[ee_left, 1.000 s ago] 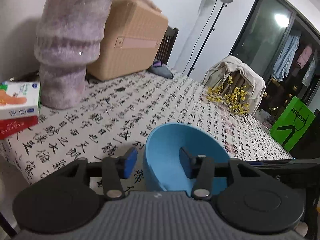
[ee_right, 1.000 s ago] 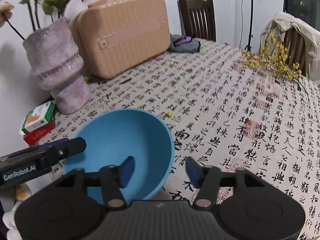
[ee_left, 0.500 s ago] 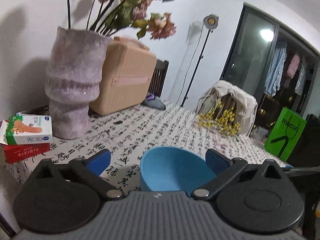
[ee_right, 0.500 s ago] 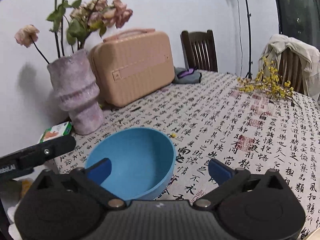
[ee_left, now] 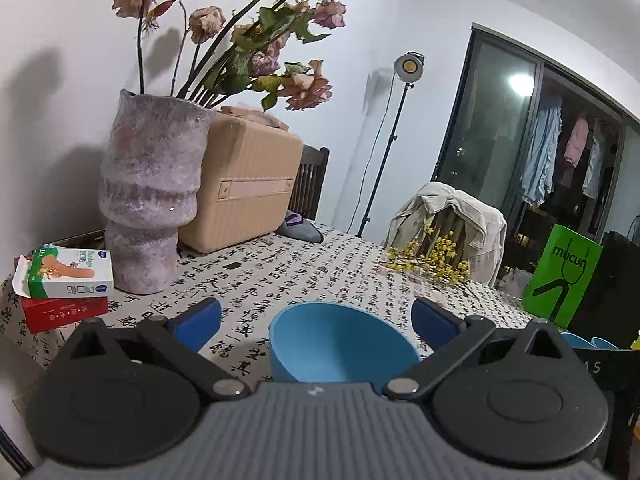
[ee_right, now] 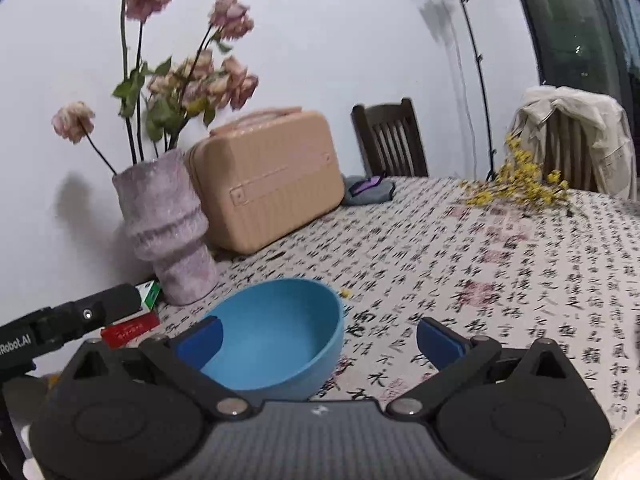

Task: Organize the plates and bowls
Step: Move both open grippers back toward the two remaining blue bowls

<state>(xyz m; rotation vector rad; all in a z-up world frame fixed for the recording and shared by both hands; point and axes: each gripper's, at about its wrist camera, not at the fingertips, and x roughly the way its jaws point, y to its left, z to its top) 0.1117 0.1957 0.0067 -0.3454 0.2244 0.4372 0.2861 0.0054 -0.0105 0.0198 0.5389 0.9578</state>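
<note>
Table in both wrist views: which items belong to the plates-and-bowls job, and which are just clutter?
Job items:
- blue bowl, upright on the tablecloth, held by neither gripper
- more blue dishes at the far right, partly hidden

Just lying about:
- vase
- beige case
- stacked boxes
- yellow sprigs
- green bag

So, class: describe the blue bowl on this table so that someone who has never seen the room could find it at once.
Start at the tall mauve vase of dried roses by the wall, with the peach hard case beside it. Come forward over the calligraphy tablecloth to the near edge. There sits the blue bowl, upright and empty, the only plain, round dish among boxes and flowers.
</note>
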